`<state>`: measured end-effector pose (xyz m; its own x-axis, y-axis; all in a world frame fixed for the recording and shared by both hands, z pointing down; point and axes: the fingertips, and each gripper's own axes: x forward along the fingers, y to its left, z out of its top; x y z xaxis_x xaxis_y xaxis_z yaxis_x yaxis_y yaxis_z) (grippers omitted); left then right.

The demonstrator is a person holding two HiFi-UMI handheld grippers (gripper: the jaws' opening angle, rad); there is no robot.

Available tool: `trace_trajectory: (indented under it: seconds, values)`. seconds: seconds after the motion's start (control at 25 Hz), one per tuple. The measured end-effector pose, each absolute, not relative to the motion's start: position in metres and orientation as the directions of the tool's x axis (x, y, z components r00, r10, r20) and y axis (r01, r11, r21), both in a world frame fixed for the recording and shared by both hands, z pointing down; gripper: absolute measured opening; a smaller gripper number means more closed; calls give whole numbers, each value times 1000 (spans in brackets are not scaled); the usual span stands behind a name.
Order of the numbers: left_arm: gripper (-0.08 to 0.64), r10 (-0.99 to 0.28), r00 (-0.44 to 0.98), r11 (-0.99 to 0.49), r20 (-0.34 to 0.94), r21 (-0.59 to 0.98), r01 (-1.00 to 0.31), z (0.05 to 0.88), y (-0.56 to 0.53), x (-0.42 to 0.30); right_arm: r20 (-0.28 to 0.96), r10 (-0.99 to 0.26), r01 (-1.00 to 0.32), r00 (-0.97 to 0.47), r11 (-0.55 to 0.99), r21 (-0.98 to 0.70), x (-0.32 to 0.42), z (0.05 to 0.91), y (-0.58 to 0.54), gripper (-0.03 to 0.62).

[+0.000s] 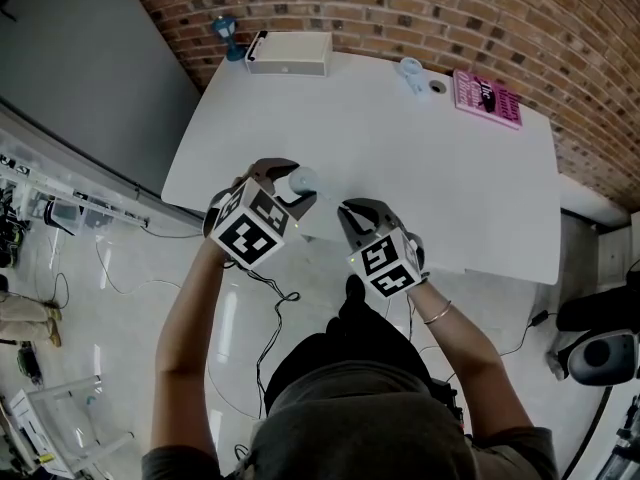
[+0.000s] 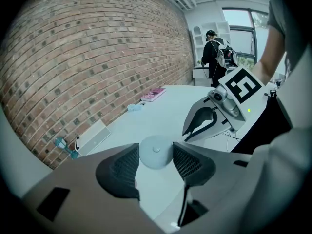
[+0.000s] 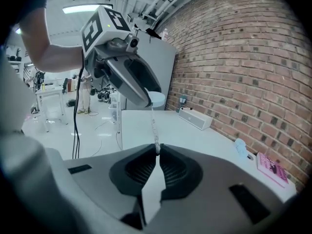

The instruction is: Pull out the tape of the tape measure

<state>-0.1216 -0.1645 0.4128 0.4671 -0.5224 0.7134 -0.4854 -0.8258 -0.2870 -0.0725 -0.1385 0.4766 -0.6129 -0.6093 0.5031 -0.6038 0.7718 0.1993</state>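
1. Tape measure [image 2: 155, 149], a smooth round pale puck, sits clamped between my left gripper's [image 2: 156, 158] ribbed black pads, above the white table's [image 1: 400, 158] near edge;
2. Right gripper [image 3: 157, 148] pinches the end of the thin, narrow tape [image 3: 153, 126], drawn taut between both tools.

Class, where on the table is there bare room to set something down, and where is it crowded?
Crowded: the near left edge of the table, where the left tongs grip the tape measure and the right tongs pinch its tape. Free: the middle, between them and the box and book at the far edge; also the right side, nearer than the book.
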Motion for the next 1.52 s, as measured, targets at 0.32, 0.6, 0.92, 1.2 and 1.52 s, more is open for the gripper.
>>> trace_trajectory:
  seconds: [0.32,0.6,0.92,1.2,1.52]
  values:
    - [229,-527,478,-815,703,-258,-519,423,-167,-118,520,-631,-616,-576,753,232,-57,480,-141,18]
    - [229,-518,495,-810,698,-215,-545,427,-170,-115,544,-649,-594,-532,744,307,-46,484,-143,14]
    - [229,-540,493,-780,682,-186,-598,426,-177,-135,591,-659,-633,-464,714,299,-13,498,-147,14]
    - [229,-546,492,-769,678,-173,-615,431,-180,-137,617,-656,-630,-435,711,313,1,505,-147,14]
    - [229,-566,491,-755,662,-176,-632,419,-189,-151,649,-669,-701,-361,654,284,50,507,-153,14]
